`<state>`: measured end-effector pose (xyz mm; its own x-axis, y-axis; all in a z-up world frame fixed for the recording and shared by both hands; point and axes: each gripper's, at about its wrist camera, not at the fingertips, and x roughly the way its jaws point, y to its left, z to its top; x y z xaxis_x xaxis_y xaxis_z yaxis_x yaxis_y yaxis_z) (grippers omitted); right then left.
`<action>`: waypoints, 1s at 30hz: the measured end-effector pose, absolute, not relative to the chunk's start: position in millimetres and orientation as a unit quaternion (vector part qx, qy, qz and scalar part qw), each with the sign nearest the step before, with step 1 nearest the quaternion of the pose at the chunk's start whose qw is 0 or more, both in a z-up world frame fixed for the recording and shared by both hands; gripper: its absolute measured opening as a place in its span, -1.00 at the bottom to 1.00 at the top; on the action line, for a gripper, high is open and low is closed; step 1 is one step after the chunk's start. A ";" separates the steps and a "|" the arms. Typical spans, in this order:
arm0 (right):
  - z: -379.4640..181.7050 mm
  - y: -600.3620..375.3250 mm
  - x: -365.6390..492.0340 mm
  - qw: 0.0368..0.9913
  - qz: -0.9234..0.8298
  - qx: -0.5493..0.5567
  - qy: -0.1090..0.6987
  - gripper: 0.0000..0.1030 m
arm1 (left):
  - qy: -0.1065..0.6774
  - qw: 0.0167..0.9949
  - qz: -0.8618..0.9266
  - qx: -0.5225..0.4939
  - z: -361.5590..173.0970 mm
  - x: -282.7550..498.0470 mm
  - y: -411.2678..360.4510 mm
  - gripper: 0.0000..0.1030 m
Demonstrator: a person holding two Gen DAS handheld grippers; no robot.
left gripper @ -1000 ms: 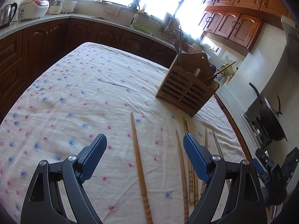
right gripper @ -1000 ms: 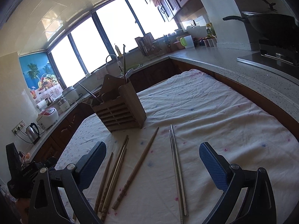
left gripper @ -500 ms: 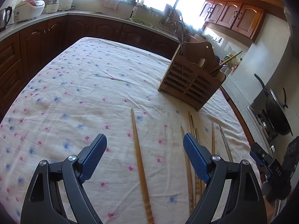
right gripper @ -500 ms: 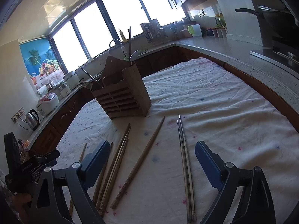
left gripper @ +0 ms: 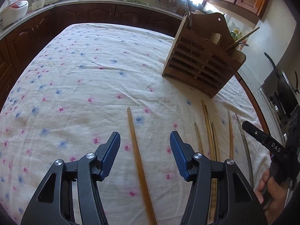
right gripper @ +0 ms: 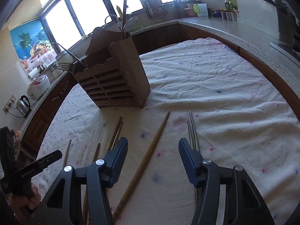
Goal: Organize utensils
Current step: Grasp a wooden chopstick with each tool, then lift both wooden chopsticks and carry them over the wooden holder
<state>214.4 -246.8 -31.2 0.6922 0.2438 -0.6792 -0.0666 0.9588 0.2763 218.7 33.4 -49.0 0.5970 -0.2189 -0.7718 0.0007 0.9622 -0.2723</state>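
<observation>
A slatted wooden utensil holder [left gripper: 201, 63] stands on the flowered cloth, with a few utensils in it; it also shows in the right wrist view [right gripper: 114, 82]. Several chopsticks lie loose in front of it. My left gripper [left gripper: 144, 140] is open, straddling a single wooden chopstick [left gripper: 139, 165] just above the cloth. My right gripper [right gripper: 152, 148] is open, straddling another wooden chopstick [right gripper: 148, 159]. A pair of metal chopsticks [right gripper: 193, 129] lies by its right finger, and several wooden ones [right gripper: 114, 135] lie by its left finger.
The cloth-covered table [left gripper: 75, 71] is ringed by dark wooden cabinets and a stone counter [right gripper: 234, 28]. A rice cooker [right gripper: 38, 85] and kettle [right gripper: 23, 104] stand on the counter. A wok [left gripper: 286, 88] sits on the stove at the right.
Both grippers have come lower and closer to the cloth, each now centred over one wooden chopstick. Their jaws have narrowed somewhat but remain open.
</observation>
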 end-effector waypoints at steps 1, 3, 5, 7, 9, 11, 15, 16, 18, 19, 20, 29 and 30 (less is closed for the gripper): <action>-33.6 -244.9 221.7 0.910 0.083 0.111 0.390 -0.01 | 0.449 0.884 -0.060 -0.119 -50.4 221.5 32.9 0.02; -40.5 -241.4 236.1 0.905 0.078 0.101 0.406 -0.13 | 0.456 0.881 -0.057 -0.113 -53.1 227.0 32.4 0.00; -47.7 -239.4 248.8 0.899 0.072 0.094 0.421 -0.29 | 0.463 0.878 -0.057 -0.108 -55.8 231.4 31.4 -0.01; -53.4 -237.4 259.1 0.897 0.062 0.085 0.430 -0.32 | 0.469 0.875 -0.057 -0.102 -59.3 235.6 29.5 -0.03; -54.7 -234.5 266.3 0.900 0.050 0.068 0.428 -0.37 | 0.470 0.876 -0.056 -0.094 -62.6 238.5 27.2 -0.08; -54.8 -230.3 274.8 0.900 0.042 0.051 0.431 -0.36 | 0.465 0.880 -0.052 -0.078 -63.4 239.8 23.0 -0.14; -56.5 -218.3 281.5 0.903 0.026 0.007 0.428 -0.48 | 0.455 0.888 -0.045 -0.050 -65.0 243.0 19.1 -0.65; -57.1 -215.8 280.4 0.905 0.023 -0.004 0.424 -0.55 | 0.454 0.889 -0.044 -0.048 -65.3 243.6 19.8 -0.74; -57.6 -212.0 280.2 0.907 0.024 -0.015 0.421 -0.80 | 0.455 0.887 -0.048 -0.056 -65.6 246.0 24.6 -0.87; -56.9 -210.5 279.9 0.906 0.024 -0.018 0.421 -0.81 | 0.457 0.886 -0.052 -0.065 -65.5 246.5 27.4 -0.87; -56.8 -210.6 279.0 0.906 0.026 -0.015 0.421 -0.83 | 0.457 0.885 -0.055 -0.071 -65.5 246.6 29.6 -0.88; -34.8 -218.5 250.2 0.911 0.073 0.051 0.402 -0.91 | 0.427 0.892 -0.093 -0.117 -31.8 218.4 41.2 -0.91; -28.2 -219.0 243.6 0.914 0.077 0.056 0.394 -0.91 | 0.419 0.894 -0.098 -0.124 -24.2 214.3 43.5 -0.91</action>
<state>243.6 -219.0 -28.2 0.6770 0.1841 -0.7126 -0.0957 0.9820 0.1628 214.3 43.5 -24.2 0.6300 -0.2792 -0.7246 0.0712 0.9500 -0.3042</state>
